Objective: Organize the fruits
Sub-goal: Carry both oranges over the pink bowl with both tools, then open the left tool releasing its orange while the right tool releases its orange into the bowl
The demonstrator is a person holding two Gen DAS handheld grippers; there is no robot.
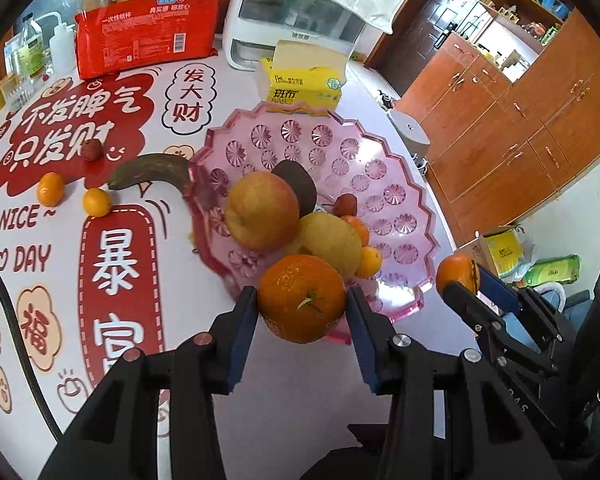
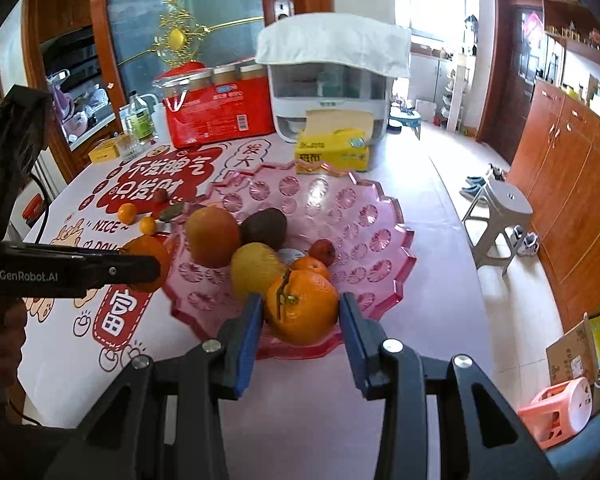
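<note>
Carrying an orange apiece, the left gripper and right gripper near the pink tray; lowering and releasing follow.

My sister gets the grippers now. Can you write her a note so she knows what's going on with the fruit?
Left hand-held gripper: shut on an orange, near the pink tray.
Right hand-held gripper: shut on another orange, at the tray's front edge.
Done: apple, yellow pear, brown fruit and a few small fruits sit in the tray.
Left: set both oranges in, then fetch the two small oranges, the dark banana and the small red fruit from the table.
</note>
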